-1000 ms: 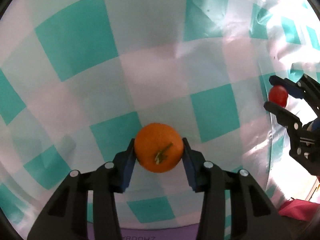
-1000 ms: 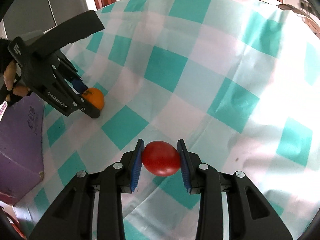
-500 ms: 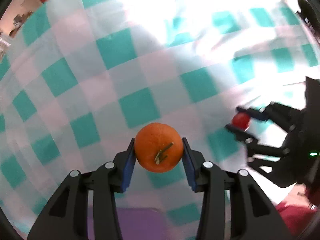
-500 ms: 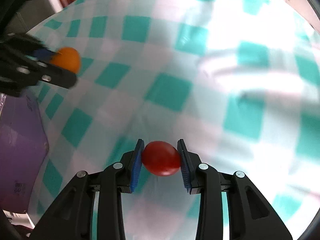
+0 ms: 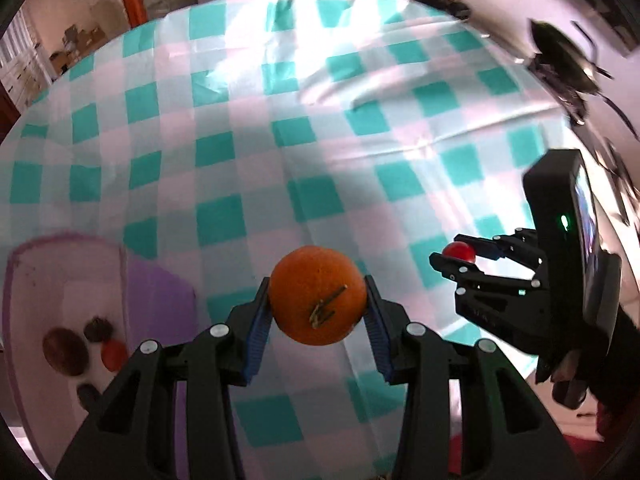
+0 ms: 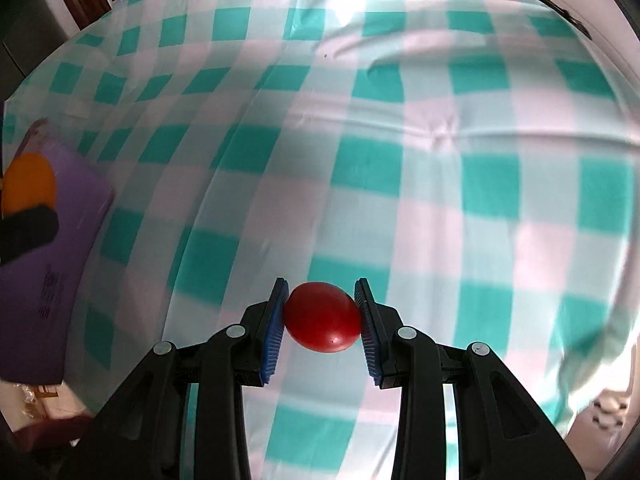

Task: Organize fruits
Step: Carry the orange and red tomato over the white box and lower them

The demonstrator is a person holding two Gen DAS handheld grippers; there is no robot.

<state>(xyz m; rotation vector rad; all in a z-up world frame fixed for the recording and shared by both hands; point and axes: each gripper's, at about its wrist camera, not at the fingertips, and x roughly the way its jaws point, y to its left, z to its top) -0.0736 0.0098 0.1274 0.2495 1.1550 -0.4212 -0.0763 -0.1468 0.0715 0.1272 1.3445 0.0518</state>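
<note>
Here, left hand-held gripper (image 5: 318, 312) clamping orange (image 5: 318, 295), right hand-held gripper (image 6: 322, 316) clamping tomato (image 6: 322, 317), box (image 5: 24, 304) contents only left view.

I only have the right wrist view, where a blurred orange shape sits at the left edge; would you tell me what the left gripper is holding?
Observer: The left gripper is shut on a round orange fruit with a short stem, held clear above the teal-and-white checked tablecloth.
Operator: Thank you. Is the purple box open?
Observer: Yes, the left wrist view shows the purple box from above, with a pale inside.
Operator: Is anything in it already?
Observer: Several small items lie in it: a brown oval one, a small red one and two dark ones; what they are is too blurred to tell.
</note>
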